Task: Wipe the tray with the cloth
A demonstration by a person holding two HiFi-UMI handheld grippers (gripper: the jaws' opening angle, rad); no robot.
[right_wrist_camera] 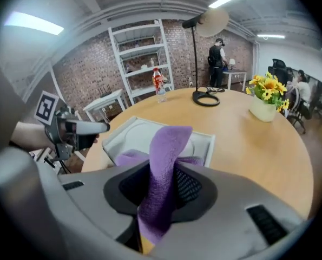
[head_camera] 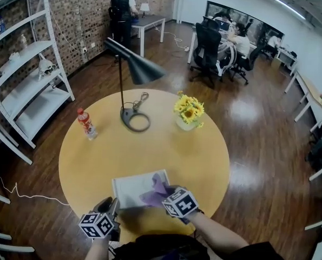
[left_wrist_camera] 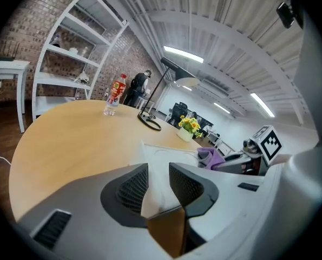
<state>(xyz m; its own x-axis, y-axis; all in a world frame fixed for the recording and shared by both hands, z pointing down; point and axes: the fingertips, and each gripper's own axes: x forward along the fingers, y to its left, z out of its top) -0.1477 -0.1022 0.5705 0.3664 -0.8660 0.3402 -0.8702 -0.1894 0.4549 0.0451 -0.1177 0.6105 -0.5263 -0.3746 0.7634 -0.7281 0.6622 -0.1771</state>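
The left tool (left_wrist_camera: 158,173) is closed tight on the near corner of the white tray (head_camera: 129,188), I'd guess to stop it sliding on the desk (head_camera: 144,150). The right tool (right_wrist_camera: 162,182) clamps the purple cloth (head_camera: 156,190), which is bunched over the tray's right half for rubbing.

Head view steeply down; both gripper views low, close, tray (head_camera: 129,191) common.

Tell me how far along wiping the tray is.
Set up: left tongs clamp the near edge of the tray; right tongs clamp the purple cloth. In hand: the cloth sits over the tray's right side. Left: the rest; no wiped patch shows.
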